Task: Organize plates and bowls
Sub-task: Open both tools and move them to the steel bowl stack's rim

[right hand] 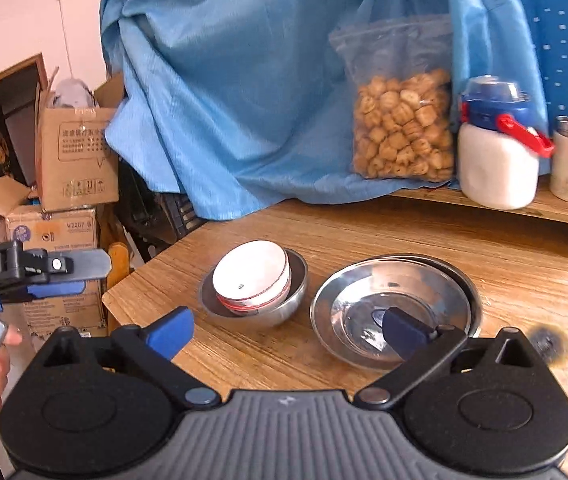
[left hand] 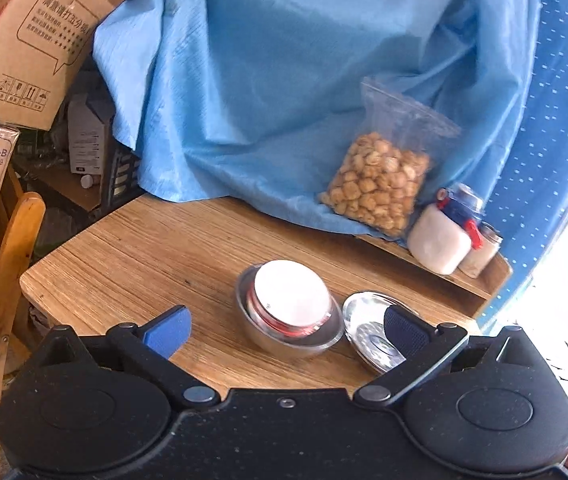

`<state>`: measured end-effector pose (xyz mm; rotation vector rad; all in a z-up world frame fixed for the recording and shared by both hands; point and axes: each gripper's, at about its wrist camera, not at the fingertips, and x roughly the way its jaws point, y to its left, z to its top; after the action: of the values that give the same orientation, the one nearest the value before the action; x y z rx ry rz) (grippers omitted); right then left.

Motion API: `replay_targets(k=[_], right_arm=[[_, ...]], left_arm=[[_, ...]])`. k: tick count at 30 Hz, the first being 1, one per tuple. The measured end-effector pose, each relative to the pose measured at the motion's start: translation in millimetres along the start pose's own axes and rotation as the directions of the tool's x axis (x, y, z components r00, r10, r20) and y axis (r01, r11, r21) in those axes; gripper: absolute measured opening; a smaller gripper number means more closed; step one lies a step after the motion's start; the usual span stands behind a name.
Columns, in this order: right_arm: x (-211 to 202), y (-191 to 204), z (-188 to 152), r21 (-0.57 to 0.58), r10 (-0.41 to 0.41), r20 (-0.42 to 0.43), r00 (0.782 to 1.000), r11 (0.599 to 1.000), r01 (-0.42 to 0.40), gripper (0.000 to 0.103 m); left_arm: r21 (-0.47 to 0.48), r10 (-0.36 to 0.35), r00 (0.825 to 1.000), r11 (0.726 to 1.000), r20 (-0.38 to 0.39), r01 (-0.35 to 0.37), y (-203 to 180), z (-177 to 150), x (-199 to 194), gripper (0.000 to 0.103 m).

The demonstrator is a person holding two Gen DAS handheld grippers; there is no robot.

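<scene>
Left gripper (left hand: 284, 330): jaws wide, holding nothing.
Right gripper (right hand: 286, 330): jaws wide, empty.
White ceramic bowl (right hand: 251, 276): nested in steel bowl (right hand: 284, 304) on wooden table (right hand: 504, 280); likely fragile, pinch the rim.
Steel plates (right hand: 394, 312): stacked beside; probably light, slippery, take the rim.

A wooden desk (right hand: 504, 264) with pale grain fills the foreground, with a raised wooden shelf (right hand: 556, 210) along its back right edge. Behind it hangs a crumpled light blue cloth (right hand: 244, 80), and to the right a darker blue dotted fabric (right hand: 564, 20). On the left stand stacked cardboard boxes (right hand: 76, 160) before a pinkish wall (right hand: 24, 12) and a wooden chair back (left hand: 8, 280). Bright daylight glares in at the right edge.
</scene>
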<state>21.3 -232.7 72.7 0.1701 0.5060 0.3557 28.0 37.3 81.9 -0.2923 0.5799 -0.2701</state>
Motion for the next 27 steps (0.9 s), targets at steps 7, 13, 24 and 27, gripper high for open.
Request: replay_targets(k=[7, 13, 24, 27], right_arm=[[-33.5, -2.2, -15.5, 0.014, 0.002, 0.055, 0.998, 1.0, -0.003, 0.103], [-40.3, -4.4, -20.2, 0.036, 0.027, 0.065, 0.998, 0.999, -0.03, 0.103], [-1.9, -8.0, -14.0, -0.018, 0.053, -0.012, 0.999, 0.998, -0.053, 0.103], [26.1, -15.5, -1.8, -0.029, 0.058, -0.066, 0.996, 0.998, -0.06, 0.103]], left_arm=[[0.014, -0.016, 1.0, 1.0, 0.01, 0.016, -14.4, -22.3, -16.6, 0.102], [-0.006, -0.01, 0.998, 1.0, 0.065, 0.01, -12.1, -38.3, -40.6, 0.102], [-0.055, 0.102, 0.993, 0.994, 0.059, -0.099, 23.5, -26.8, -22.2, 0.102], [-0.047, 0.135, 0.99, 0.99, 0.046, -0.133, 35.8, -13.7, -2.8, 0.102]])
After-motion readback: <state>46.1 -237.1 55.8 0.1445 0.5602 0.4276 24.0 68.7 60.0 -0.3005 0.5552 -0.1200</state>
